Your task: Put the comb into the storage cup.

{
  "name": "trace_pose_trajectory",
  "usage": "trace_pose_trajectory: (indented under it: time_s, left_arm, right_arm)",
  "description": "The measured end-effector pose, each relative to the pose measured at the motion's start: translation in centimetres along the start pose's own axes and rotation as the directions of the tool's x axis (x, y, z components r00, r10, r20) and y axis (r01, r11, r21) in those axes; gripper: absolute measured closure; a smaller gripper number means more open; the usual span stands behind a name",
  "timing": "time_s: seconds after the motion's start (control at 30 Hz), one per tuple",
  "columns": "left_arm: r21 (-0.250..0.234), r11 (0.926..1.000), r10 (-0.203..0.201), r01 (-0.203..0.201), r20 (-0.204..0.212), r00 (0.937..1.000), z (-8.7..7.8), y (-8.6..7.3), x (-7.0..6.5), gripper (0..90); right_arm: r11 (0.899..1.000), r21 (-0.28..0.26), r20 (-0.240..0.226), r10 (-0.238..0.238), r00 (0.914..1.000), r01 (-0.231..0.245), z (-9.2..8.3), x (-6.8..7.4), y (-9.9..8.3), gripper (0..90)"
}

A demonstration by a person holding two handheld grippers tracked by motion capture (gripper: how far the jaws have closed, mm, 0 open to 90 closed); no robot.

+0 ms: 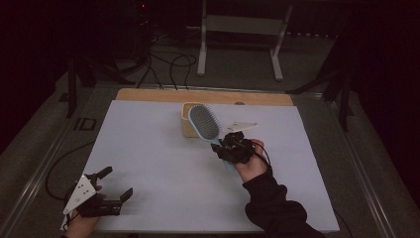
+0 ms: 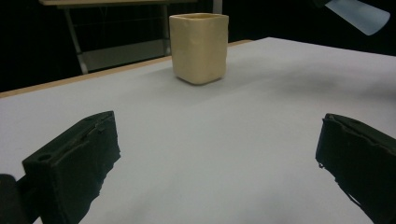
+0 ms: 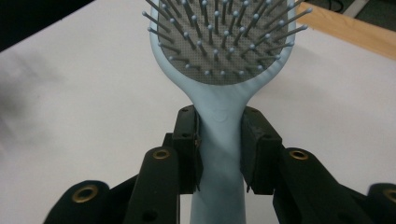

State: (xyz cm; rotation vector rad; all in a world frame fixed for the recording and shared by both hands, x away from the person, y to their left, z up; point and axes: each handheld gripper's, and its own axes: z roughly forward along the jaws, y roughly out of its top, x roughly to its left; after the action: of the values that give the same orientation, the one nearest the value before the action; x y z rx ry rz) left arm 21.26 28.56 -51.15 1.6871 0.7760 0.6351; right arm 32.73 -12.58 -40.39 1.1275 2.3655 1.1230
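Note:
A light blue hairbrush (image 1: 204, 122) with a grey bristle pad is held above the table, its head over a cream square cup (image 1: 186, 119). My right gripper (image 1: 224, 144) is shut on the hairbrush (image 3: 219, 121) at the neck of its handle, bristles facing up. The cup (image 2: 199, 46) stands upright near the table's far edge; part of it is hidden by the brush head in the high view. My left gripper (image 1: 118, 181) rests open at the near left corner of the table, jaws wide apart with nothing between them. The tip of the brush (image 2: 358, 15) shows at the top right of the left gripper view.
The white table top (image 1: 148, 158) has a wooden strip (image 1: 148, 94) along its far edge. Cables and a white stand (image 1: 237, 29) lie on the dark floor beyond. A person's dark sleeve (image 1: 272, 208) comes in from the bottom right.

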Motion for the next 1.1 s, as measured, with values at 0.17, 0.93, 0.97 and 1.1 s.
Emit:
trace_pose_trajectory:
  time_s: [0.17,0.93,0.97,1.1]
  left_arm:
    - [0.000,1.0000,0.000,0.000,0.000,1.0000,0.0,0.0,0.0,0.0]
    - [0.000,1.0000,0.000,0.000,-0.001,1.0000,-0.1,0.0,0.1,0.0]
    - [-0.001,1.0000,0.000,0.000,-0.001,1.0000,-0.1,0.0,0.1,0.0]
    - [-0.001,1.0000,-0.001,0.001,-0.001,1.0000,-0.1,0.0,0.0,0.0]
  right_arm:
    - [1.000,-0.023,-0.002,-0.004,1.0000,0.004,0.5,0.1,0.7,70.1]
    - [0.988,-0.154,0.007,-0.024,0.9997,0.025,1.7,-0.6,5.2,70.2]
    - [0.988,-0.154,0.006,-0.026,0.9996,0.027,1.8,-0.6,5.4,70.1]
    - [0.984,-0.177,0.005,-0.016,0.9999,0.016,2.0,-0.7,6.3,70.1]
